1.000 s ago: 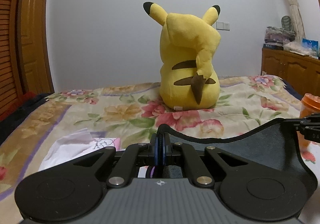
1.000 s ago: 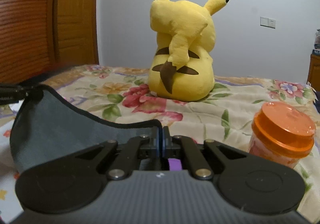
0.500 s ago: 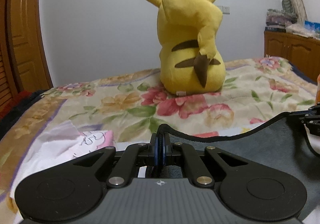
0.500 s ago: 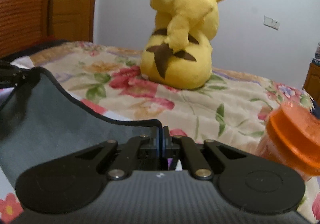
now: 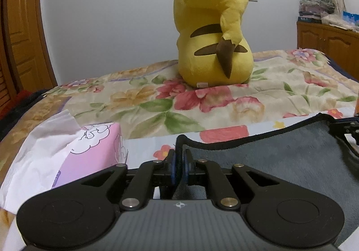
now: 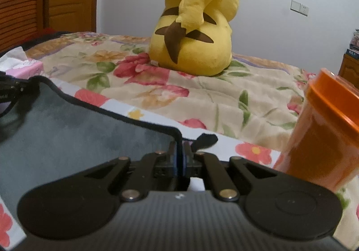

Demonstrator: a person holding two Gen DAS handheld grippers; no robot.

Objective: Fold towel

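Two claws we note clamped on the grey towel (image 5: 280,156): left gripper (image 5: 179,161), right gripper (image 6: 180,156), over the bed (image 5: 224,102).

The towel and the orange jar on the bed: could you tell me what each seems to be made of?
Towel: soft napped fabric, likely microfibre; matte grey pile, stitched black hem. Orange jar: probably plastic; glossy, slightly translucent wall, ridged lid.

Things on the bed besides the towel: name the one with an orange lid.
The plastic jar, right of the right gripper. The tissue box is pink; the plush toy is yellow.
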